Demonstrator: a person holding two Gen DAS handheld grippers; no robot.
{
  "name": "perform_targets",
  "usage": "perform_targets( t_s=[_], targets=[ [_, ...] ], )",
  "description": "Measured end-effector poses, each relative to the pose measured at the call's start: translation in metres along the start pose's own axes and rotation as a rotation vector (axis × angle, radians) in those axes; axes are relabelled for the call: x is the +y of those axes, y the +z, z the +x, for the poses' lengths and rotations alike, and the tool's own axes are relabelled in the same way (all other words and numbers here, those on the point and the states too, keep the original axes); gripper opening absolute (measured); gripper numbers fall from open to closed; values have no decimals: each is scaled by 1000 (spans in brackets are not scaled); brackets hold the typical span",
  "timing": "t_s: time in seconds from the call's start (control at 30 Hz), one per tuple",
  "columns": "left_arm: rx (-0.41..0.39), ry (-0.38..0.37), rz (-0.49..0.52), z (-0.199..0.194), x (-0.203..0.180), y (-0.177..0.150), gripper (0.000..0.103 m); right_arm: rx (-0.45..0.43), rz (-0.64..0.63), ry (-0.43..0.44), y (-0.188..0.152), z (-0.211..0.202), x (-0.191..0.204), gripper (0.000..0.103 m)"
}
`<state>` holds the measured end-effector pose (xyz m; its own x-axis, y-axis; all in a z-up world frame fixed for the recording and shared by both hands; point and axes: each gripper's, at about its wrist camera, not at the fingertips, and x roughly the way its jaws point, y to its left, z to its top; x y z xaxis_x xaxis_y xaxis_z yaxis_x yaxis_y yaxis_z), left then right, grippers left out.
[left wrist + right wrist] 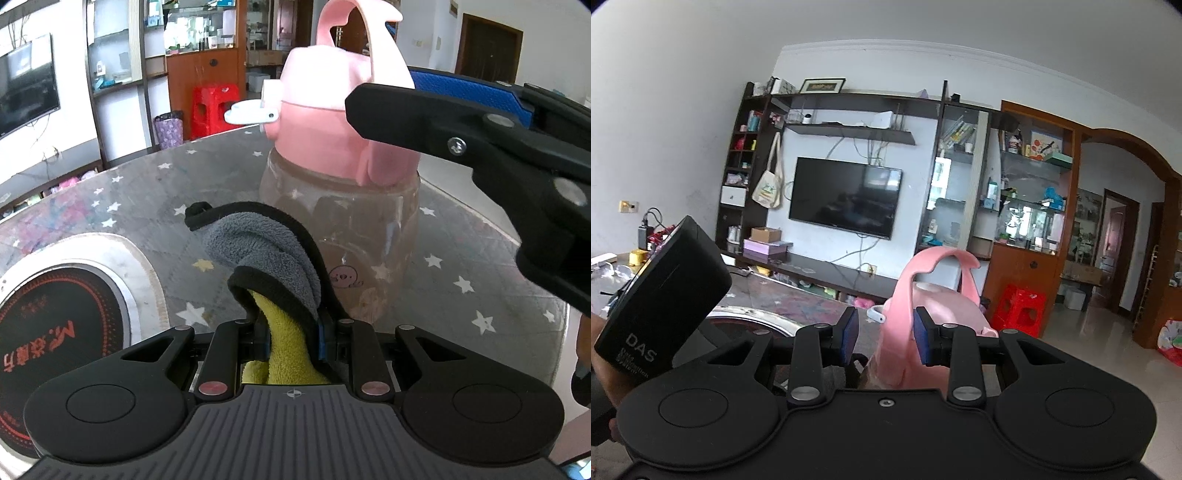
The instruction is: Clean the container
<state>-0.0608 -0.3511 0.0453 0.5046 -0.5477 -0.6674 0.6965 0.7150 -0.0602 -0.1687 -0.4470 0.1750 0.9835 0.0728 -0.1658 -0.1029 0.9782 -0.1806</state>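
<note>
- One clear plastic bottle with a pink lid stands upright on the grey star-printed counter. Its wall looks cloudy and smeared, with a small cartoon print low on the side.
- The lid carries one pink loop handle and one white flip latch.
- One cloth, grey outside and yellow inside, is clamped in the closed left tool, just beside the bottle.
- The right tool is narrow and grips the lid.
</note>
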Motion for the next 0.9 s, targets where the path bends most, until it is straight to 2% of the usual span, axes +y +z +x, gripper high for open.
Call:
perform_targets(
  t_s=[0.77, 0.8, 0.83, 0.9],
  targets=[
    [4, -91, 34, 24, -26, -1, 22, 38, -13, -139, -9, 21, -9, 34],
    [3, -96, 34, 24, -26, -1, 22, 37, -12, -143, -9, 21, -9, 32],
    [2, -98, 33, 24, -26, -1, 22, 35, -11, -152, -10, 22, -9, 25],
    [3, -100, 34, 24, -26, -1, 22, 38, -15, -166, -12, 25, -7, 22]
  ],
)
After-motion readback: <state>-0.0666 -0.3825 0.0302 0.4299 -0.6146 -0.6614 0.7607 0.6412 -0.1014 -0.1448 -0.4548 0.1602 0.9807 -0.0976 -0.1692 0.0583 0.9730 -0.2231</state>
